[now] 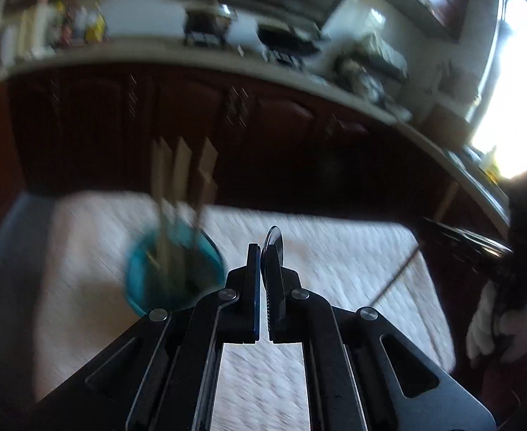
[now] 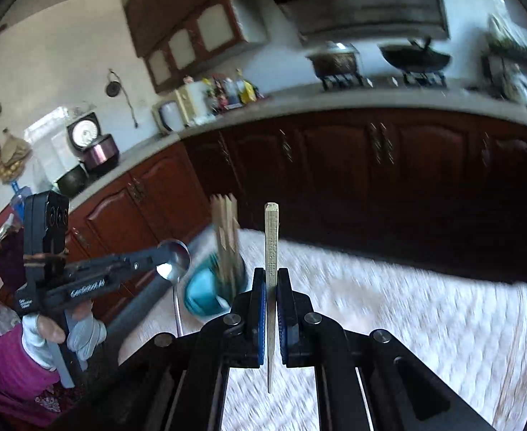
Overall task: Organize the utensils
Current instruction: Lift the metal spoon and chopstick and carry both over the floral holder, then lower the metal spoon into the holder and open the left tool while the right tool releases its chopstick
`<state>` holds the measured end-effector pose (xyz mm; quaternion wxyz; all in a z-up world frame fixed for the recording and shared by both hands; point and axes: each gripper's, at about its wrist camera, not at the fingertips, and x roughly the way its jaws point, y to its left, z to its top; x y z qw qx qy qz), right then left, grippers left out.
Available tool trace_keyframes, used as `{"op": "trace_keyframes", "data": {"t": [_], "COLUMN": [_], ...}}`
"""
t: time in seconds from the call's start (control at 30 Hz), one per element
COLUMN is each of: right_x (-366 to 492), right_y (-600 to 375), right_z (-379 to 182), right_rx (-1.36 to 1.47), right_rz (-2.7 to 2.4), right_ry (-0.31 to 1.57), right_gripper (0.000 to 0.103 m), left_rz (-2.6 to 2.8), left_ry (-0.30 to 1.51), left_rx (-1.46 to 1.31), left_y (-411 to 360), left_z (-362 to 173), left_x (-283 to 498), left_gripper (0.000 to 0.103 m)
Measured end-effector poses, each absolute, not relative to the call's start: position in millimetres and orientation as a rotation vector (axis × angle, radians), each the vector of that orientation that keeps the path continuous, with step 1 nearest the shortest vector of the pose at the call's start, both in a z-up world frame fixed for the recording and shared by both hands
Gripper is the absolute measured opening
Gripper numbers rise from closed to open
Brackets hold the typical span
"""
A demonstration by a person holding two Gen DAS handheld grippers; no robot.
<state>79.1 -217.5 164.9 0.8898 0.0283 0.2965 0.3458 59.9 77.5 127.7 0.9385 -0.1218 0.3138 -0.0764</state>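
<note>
A table (image 2: 425, 323) covered with a white quilted cloth (image 1: 317, 251) carries the things. Its bare grey edge shows along the left of the cloth in the left wrist view. A teal cup (image 1: 173, 273) stands directly on the cloth, near that grey edge, upright, with several pale wooden chopsticks (image 1: 181, 179) standing in it. The cloth to the right of the cup lies bare, blurred by motion.

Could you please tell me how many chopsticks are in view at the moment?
4, though blur may hide more: three chopsticks stand in the blue cup on the white cloth, and one chopstick is clamped upright in the right gripper.
</note>
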Motion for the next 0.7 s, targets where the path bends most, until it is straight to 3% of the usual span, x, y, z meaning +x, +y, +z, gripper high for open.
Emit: {"op": "trace_keyframes", "data": {"t": [0.17,0.33,0.7], "right_x": [99.3,118.5,157.3], "right_y": [-171.4,-127.5,-69.6], "right_z": [198.5,209.1,147.3], "right_rx": [0.031,-0.010,-0.016], "right_rz": [0.761,0.768,0.732], "right_ry": [0.556,0.526,0.622], "right_gripper": [0.005,0.005,0.005], "left_rz": [-0.023,0.110,0.234], "left_ry": [0.554,0.513,0.518], "left_rx": [-0.212,-0.135,0.023], "left_y": [127.9,153.6,161.9], "left_z": [156.6,151.2,85.3], "left_x": [72.7,92.8,119.9], "left_gripper": [0.001,0.001,0.001]}}
